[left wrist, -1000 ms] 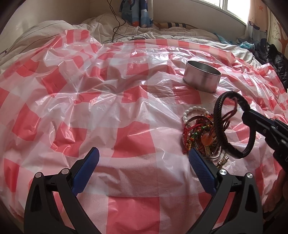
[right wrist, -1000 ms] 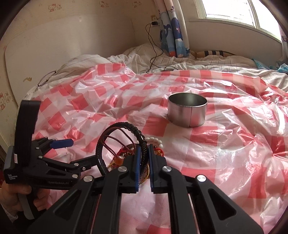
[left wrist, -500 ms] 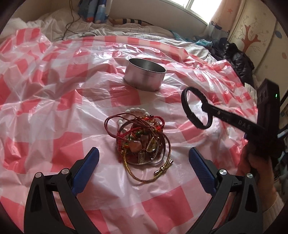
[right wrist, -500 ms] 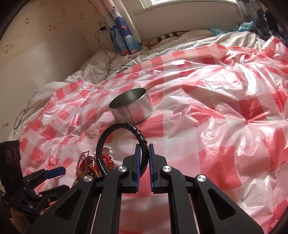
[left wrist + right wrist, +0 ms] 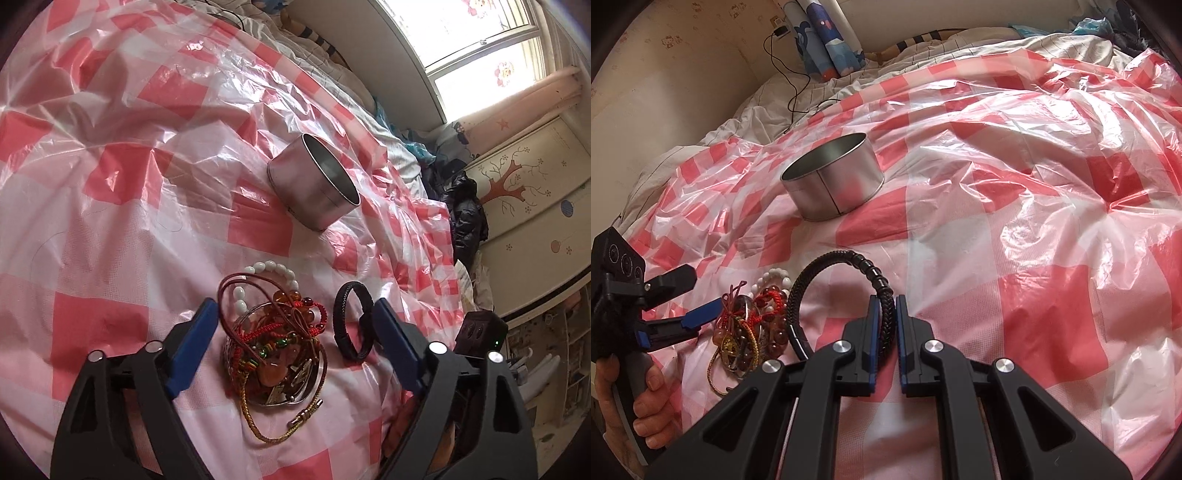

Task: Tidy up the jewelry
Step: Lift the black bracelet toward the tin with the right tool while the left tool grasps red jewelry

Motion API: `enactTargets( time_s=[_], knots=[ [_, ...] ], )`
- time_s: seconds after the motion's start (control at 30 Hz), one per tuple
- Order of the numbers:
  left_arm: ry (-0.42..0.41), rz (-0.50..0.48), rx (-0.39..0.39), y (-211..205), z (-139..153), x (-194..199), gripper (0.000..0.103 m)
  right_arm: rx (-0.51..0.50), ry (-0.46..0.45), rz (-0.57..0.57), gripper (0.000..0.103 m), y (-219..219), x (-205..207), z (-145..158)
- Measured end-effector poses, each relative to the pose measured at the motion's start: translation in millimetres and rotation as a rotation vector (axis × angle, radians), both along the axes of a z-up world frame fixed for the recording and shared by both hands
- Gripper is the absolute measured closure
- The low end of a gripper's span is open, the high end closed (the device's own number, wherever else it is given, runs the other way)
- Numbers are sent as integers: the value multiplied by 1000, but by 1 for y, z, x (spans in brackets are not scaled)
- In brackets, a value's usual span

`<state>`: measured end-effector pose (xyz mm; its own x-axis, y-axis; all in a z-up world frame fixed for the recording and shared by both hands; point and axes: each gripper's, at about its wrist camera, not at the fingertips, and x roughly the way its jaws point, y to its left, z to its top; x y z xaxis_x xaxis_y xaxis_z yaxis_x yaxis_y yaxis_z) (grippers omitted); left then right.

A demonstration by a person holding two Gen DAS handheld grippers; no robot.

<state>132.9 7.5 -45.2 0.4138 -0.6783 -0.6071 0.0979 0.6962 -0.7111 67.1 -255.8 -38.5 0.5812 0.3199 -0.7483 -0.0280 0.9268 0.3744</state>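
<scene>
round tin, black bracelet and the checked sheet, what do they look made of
Round tin: bare metal, probably tinplate or steel; dull silver shine, a vertical side seam.
Black bracelet: looks like braided leather or faux leather cord with glossy black beads on one stretch; the weave shows at the right tongs.
Checked sheet: thin plastic film; see-through, crinkled, sharp glare.

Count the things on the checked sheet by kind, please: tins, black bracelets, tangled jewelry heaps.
Metal tin: 1
Black braided bracelet: 1, held in the right gripper
Tangled jewelry heap: 1
Total: 3
</scene>
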Motion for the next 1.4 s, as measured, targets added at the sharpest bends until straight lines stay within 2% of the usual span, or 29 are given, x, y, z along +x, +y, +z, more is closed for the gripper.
enactTargets(
  time_s=[0.03, 0.1, 0.13, 0.2, 0.23, 0.3, 0.37, 0.57, 0.77, 0.9, 1.07, 1.23, 1.4],
  knots=[
    [20, 1, -7, 1, -4, 2, 36, -1, 3, 0, 93, 0, 0, -1],
    [46, 18, 0, 6, -8, 3, 51, -5, 8, 0, 93, 1, 1, -2],
    [51, 24, 0, 7, -10, 4, 54, -6, 10, 1, 93, 0, 1, -3],
    [54, 31, -8, 9, -12, 5, 70, -6, 13, 1, 93, 0, 1, -3],
    [55, 34, 2, 9, -12, 4, 74, -7, 14, 1, 93, 0, 2, -4],
    [50, 37, 5, 10, -12, 4, 91, -8, 15, 1, 93, 0, 2, -4],
    [34, 34, -1, 10, -9, 3, 101, -8, 15, 1, 93, 0, 2, -4],
    [-48, 27, 6, 13, 6, -1, 101, -8, 14, 2, 93, 1, 2, -4],
    [-97, 14, -57, 18, 18, -6, 101, -2, -7, 7, 93, 1, -2, -2],
    [-105, 4, -69, 17, 24, -9, 101, 15, -51, 11, 93, 2, -6, 6],
    [-168, -16, -36, 13, 55, -13, 101, 47, -146, 26, 93, 4, -13, 30],
    [-247, -52, 16, 1, 93, 5, 101, 34, -223, 46, 93, 4, -9, 61],
    [-285, -66, 32, -24, 112, 46, 101, 1, -260, 24, 93, 0, 24, 77]
  ],
)
